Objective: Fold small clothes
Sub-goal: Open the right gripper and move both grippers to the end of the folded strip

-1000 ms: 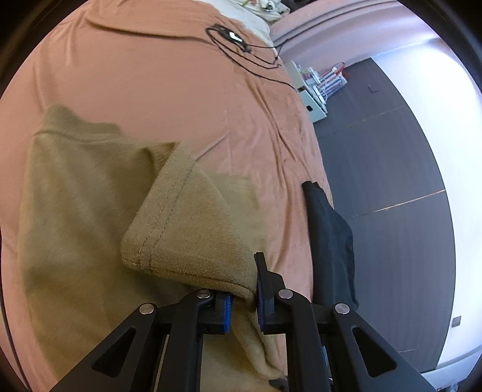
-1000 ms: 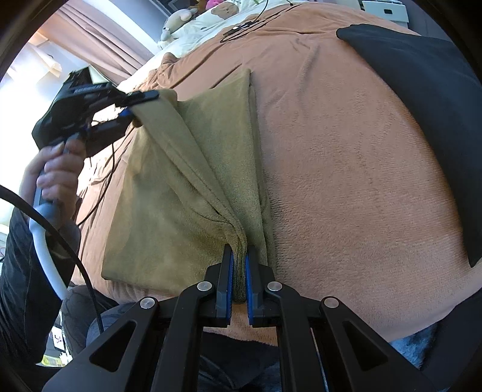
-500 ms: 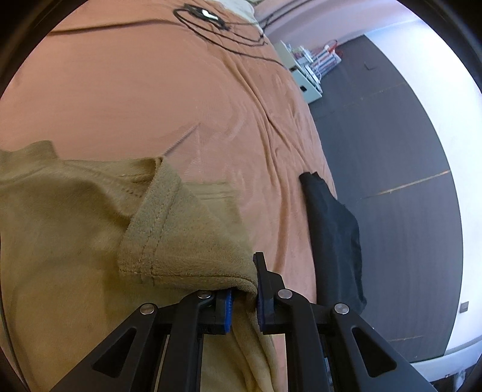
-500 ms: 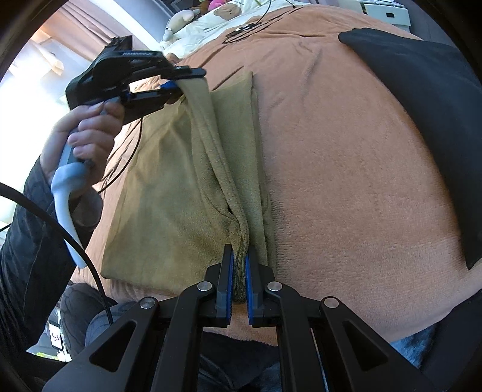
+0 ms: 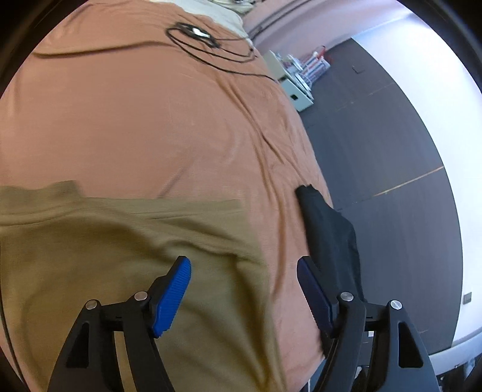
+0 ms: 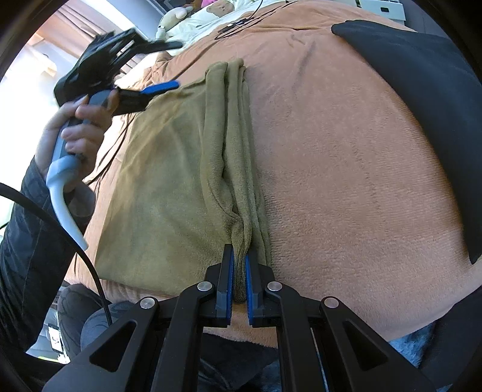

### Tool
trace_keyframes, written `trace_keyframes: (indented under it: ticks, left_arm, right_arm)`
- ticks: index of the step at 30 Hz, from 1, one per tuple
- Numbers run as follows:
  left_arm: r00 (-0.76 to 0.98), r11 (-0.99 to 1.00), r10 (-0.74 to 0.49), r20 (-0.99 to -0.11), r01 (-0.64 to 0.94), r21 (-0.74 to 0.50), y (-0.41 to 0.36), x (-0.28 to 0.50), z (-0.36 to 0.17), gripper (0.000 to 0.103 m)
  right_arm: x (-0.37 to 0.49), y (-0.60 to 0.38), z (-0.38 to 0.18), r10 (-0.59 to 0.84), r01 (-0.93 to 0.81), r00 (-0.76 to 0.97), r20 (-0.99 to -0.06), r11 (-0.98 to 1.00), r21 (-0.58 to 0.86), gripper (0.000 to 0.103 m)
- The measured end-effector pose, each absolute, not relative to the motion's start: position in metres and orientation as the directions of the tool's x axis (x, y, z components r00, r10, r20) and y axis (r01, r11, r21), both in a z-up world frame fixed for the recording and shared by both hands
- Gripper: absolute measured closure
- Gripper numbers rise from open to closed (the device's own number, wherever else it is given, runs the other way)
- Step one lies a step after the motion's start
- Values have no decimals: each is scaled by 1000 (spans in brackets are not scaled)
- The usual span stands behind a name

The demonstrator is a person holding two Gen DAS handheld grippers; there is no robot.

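An olive-green shirt [image 5: 126,247] lies on the orange-brown bed cover [image 5: 156,120], its right side folded over in a long strip [image 6: 229,144]. My left gripper [image 5: 244,265] is open and empty, hovering just above the shirt's far end; it also shows in the right wrist view [image 6: 171,64], held in a hand. My right gripper [image 6: 239,259] is shut on the bunched near end of the folded strip, low over the cover.
A black garment [image 6: 421,99] lies on the cover to the right of the shirt, also in the left wrist view [image 5: 328,223]. A black cable [image 5: 208,45] runs across the far cover. Pillows and plush toys [image 6: 208,15] sit beyond. The bed edge drops to a dark floor [image 5: 391,135].
My left gripper has opened and let go of the shirt's sleeve fold, which now lies flat on the shirt. My right gripper still holds its end.
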State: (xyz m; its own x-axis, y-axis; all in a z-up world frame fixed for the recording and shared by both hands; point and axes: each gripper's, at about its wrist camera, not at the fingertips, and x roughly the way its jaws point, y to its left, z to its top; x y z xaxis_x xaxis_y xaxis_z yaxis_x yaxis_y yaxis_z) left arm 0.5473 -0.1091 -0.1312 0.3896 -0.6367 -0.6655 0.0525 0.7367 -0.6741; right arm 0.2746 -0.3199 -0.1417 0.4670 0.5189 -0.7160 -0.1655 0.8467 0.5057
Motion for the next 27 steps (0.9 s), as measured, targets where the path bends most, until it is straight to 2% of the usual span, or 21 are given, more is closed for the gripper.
trace_keyframes:
  ticks: [6,10,11,13,15,19,24,27]
  left_arm:
    - [434,808,-533,-726,7,-589,-63,521,-124,29]
    - [464,835,-462,-756,-60,-547,-25,504,-125,29]
    - [469,837,-450,-760,-76,-543,-16,500,-127,29]
    - [478,840,-423,-769,-110,-531,-1,494,-130,29]
    - [486,839,-406,-774,-138,-527,12,489,-133,29]
    - [487,829,-394,-779,-178,-531,33,484,-141,32]
    - [466,824,-401,-789,-192,-533,38,492,-156,52]
    - [453,823,-401,-796,-203,-530,39,506,-168,57]
  right_arm:
    - [276,-320,-141,515,-143,463,-722,847,513,98]
    - [275,-319,-133,500,-148,469,-728,857,493,91]
    - [274,-318,-129,498,-154,475,-726,859,488,86]
    - [273,-319,-123,496,-161,490,-717,860,484,63]
    - [272,-321,-119,485,-159,508,-712,865,476,56]
    - [279,-321,-115,456,-149,518,-724,882,448,56]
    - [290,-313,-118,439,-135,507,-742,890,435,56]
    - [296,-307,-120,440,-139,497,-748,891,431,59]
